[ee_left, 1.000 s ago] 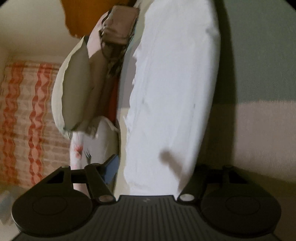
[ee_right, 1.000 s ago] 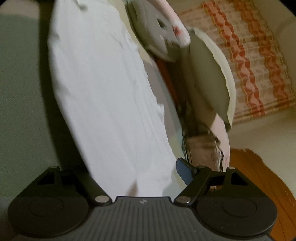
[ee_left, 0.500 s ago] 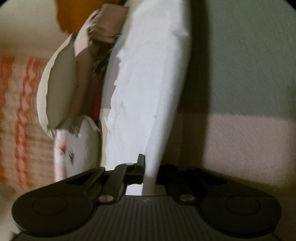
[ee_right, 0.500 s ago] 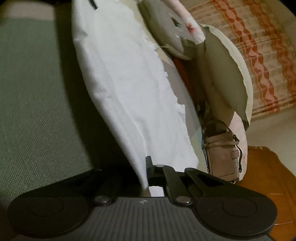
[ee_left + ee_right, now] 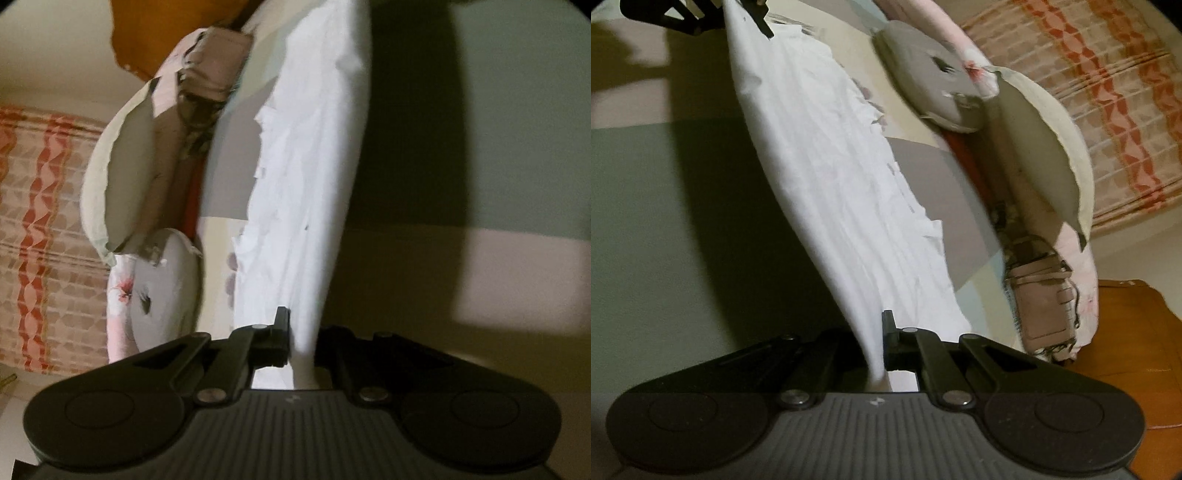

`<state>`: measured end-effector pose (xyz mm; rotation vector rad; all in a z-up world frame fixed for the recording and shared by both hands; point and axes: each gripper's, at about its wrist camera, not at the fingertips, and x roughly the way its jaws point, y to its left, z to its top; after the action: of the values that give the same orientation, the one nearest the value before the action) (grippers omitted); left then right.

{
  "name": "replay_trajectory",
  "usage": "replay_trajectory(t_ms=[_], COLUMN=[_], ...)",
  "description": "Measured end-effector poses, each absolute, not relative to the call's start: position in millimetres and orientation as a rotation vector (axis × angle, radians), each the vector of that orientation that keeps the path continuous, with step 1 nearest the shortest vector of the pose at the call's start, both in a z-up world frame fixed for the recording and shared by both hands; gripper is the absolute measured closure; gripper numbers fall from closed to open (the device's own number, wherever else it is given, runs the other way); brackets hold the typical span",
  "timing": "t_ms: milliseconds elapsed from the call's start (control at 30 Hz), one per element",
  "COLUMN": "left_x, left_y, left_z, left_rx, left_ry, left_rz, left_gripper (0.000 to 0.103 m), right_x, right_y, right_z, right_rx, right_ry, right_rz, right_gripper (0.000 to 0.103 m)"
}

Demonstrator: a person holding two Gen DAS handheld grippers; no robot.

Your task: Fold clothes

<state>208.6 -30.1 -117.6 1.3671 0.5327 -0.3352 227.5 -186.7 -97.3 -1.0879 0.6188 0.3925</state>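
My left tongs (image 5: 301, 343) are pinched tight on one end of a white garment (image 5: 295, 184), and my right tongs (image 5: 877, 343) are clamped just as tightly on its other end, so the cloth hangs stretched between them as a long, narrow, wrinkled band with a ragged, crumpled lower edge. It is held up over a bed sheet (image 5: 635, 221) patterned in pale green, grey and cream blocks, and it throws a dark shadow onto that sheet. Only the right wrist view shows the opposite grip: at its top left corner the black fingers of the left tongs (image 5: 690, 14) bite the far end of the white cloth. The left wrist view does not show the right tongs in return, since the far end of the garment runs off the top of the frame. Beyond the cloth lie a grey round pillow (image 5: 166, 280) with a floral pink edge, a larger cream-edged cushion (image 5: 125, 177), and a pinkish-brown bag (image 5: 1045, 306). Behind them hangs an orange-and-beige patterned curtain (image 5: 1108, 92), and a brown wooden surface (image 5: 1137, 350) sits at the right edge. I cannot tell what kind of garment it is, and motion blur softens its folds.
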Motion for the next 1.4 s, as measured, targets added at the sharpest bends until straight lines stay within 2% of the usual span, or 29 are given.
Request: replay_trajectory(t_ms=[400, 867, 967, 1100, 1233, 1400], left_x=[109.9, 79.6, 70.8, 55.3, 39.9, 26.8], left_y=[-32.3, -24.2, -23.6, -18.3, -10.1, 2.1], left_z=[-126.9, -135.2, -133.8, -105.4, -64.5, -20.1], left_rx=[1.352, 1.266, 1.269, 1.234, 1.209, 1.146], left_ry=[0.566, 0.653, 0.673, 0.703, 0.665, 0.608], left_rz=[-0.363, -0.348, -0.358, -0.43, -0.417, -0.349], left_gripper=[0.101, 0.101, 0.101, 0.091, 0.091, 0.091], right_x=[112.8, 78.6, 72.4, 57.9, 47.5, 34.4], right_y=[-175.9, -174.4, -177.2, -183.6, -193.3, -205.4], right_z=[-97.1, -128.4, -125.7, -110.8, -78.5, -38.2], right_rx=[-1.067, -1.029, -1.012, -0.989, -0.876, -0.735], right_ry=[0.704, 0.754, 0.768, 0.777, 0.749, 0.713], right_rz=[0.414, 0.4, 0.401, 0.421, 0.425, 0.428], right_gripper=[0.098, 0.096, 0.092, 0.088, 0.075, 0.073])
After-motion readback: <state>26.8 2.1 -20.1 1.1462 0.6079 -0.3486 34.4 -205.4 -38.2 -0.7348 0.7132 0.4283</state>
